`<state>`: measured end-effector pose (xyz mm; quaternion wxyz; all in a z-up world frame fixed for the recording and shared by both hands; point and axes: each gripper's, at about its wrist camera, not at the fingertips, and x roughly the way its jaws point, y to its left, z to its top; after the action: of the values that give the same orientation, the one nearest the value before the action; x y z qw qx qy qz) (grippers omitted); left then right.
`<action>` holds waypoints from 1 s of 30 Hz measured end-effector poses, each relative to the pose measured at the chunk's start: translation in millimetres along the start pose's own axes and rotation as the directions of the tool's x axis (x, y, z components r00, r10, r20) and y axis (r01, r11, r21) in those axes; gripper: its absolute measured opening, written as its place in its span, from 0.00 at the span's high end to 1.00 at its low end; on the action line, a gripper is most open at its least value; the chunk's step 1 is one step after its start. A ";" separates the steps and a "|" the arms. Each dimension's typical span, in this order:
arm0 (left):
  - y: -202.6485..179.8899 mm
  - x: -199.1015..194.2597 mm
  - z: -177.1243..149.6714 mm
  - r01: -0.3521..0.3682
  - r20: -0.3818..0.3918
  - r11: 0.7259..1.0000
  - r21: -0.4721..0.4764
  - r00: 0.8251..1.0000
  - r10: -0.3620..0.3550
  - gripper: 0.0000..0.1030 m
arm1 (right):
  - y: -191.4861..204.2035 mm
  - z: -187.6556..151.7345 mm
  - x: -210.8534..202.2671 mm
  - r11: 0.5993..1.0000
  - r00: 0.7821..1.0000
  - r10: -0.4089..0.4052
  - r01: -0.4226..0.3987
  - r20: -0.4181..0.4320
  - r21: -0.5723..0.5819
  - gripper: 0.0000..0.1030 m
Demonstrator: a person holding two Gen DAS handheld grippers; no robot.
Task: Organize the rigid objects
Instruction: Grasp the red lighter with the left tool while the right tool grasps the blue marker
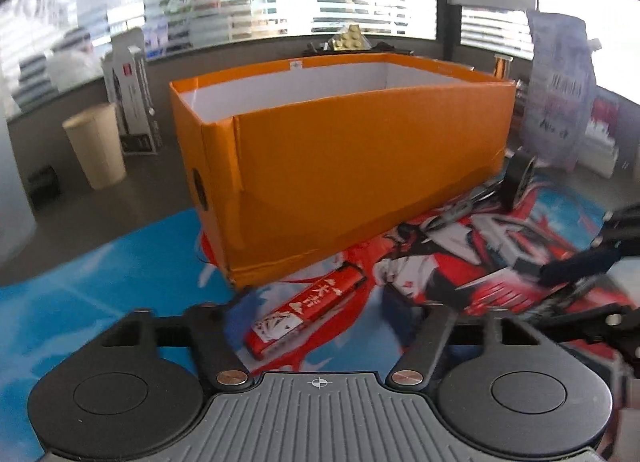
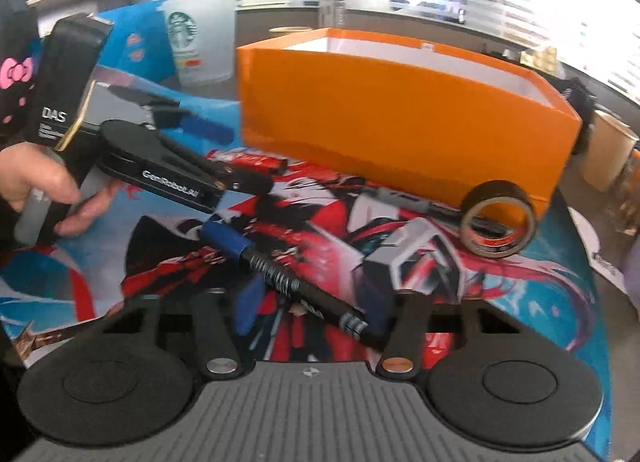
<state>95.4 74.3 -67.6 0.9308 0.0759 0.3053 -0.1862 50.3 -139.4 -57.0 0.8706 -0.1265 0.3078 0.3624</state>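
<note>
– Red case first: it is lying flat on the printed mat, just in front of the near corner of the orange box. We are bringing the left gripper down over it so that the case is sitting lengthwise between the fingers.

– Are we gripping it yet?

– We are not able to tell. The fingers are standing part closed on either side, but the blur is hiding whether the pads are pressing. We are judging the angled approach to be for lifting the case over the box wall.

– And moving rightward?

– We are seeing the black pen lying slantwise on the mat, crossing between the blue fingers of the right gripper. Those are also standing part closed around it. Its far end is looking very near one finger, yet we are not calling that a grip.

– What are we counting?

– We are counting one red case, one black pen, then one grey pen resting along the foot of the box, and one tape roll standing on edge just beside the box's right end. That is making four loose pieces and one box, open at the top, with nothing showing above its walls.

– So why both hands at once?

– We are judging that each is taking its nearest piece, since the box is sitting behind both.
</note>
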 end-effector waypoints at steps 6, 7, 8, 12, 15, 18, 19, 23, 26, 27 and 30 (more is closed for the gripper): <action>-19.6 -5.7 -1.7 -0.012 -0.003 0.998 0.056 1.000 0.012 0.84 | 6.7 0.8 -2.9 1.000 1.000 -0.024 0.024 -0.013 0.009 0.76; -21.1 -7.0 -2.7 -0.017 -0.003 0.999 0.048 1.000 0.017 0.84 | 8.2 0.6 -3.2 1.000 1.000 -0.025 0.025 -0.012 0.011 0.77; -21.1 -8.2 -3.2 -0.016 -0.003 0.999 0.036 1.000 0.016 0.84 | 9.3 0.4 -3.0 1.000 1.000 -0.027 0.027 -0.010 0.015 0.80; -21.9 -14.7 -7.5 -0.028 0.001 1.000 0.012 1.000 0.028 0.84 | 12.5 -3.1 -5.0 0.999 0.999 -0.043 0.043 0.006 0.031 0.88; -22.5 -18.6 -9.9 -0.033 -0.002 0.999 0.001 0.999 0.033 0.84 | 11.3 -4.0 -5.9 0.998 0.999 -0.040 0.039 0.009 0.056 0.88; -24.4 -22.2 -11.8 -0.049 -0.008 0.999 -0.013 0.999 0.049 0.84 | 10.5 -4.3 -7.0 0.996 0.999 -0.040 0.038 0.011 0.079 0.88; -25.3 -23.8 -12.1 -0.055 -0.008 0.998 -0.017 0.998 0.055 0.84 | 10.1 -4.4 -7.7 0.996 0.999 -0.040 0.039 0.014 0.085 0.88; -32.6 -29.5 -10.6 -0.079 0.004 0.997 -0.010 0.997 0.079 0.84 | 9.9 -3.5 -11.3 0.995 0.999 -0.037 0.035 0.025 0.095 0.88; -37.1 -34.7 -8.8 -0.087 0.017 0.996 -0.015 0.996 0.088 0.84 | 11.0 -2.8 -15.0 0.995 0.999 -0.036 0.033 0.036 0.098 0.88; -38.4 -36.4 -8.5 -0.087 0.020 0.996 -0.019 0.996 0.087 0.84 | 10.9 -2.7 -16.8 0.994 0.998 -0.040 0.036 0.042 0.099 0.88; -42.7 -42.4 -7.5 -0.097 0.030 0.995 -0.029 0.995 0.098 0.84 | 11.0 -3.0 -21.1 0.994 0.998 -0.044 0.039 0.053 0.098 0.88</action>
<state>43.1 49.7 -49.5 0.9444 0.0747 0.2890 -0.1376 29.6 -144.7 -46.1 0.8912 -0.0802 0.2983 0.3323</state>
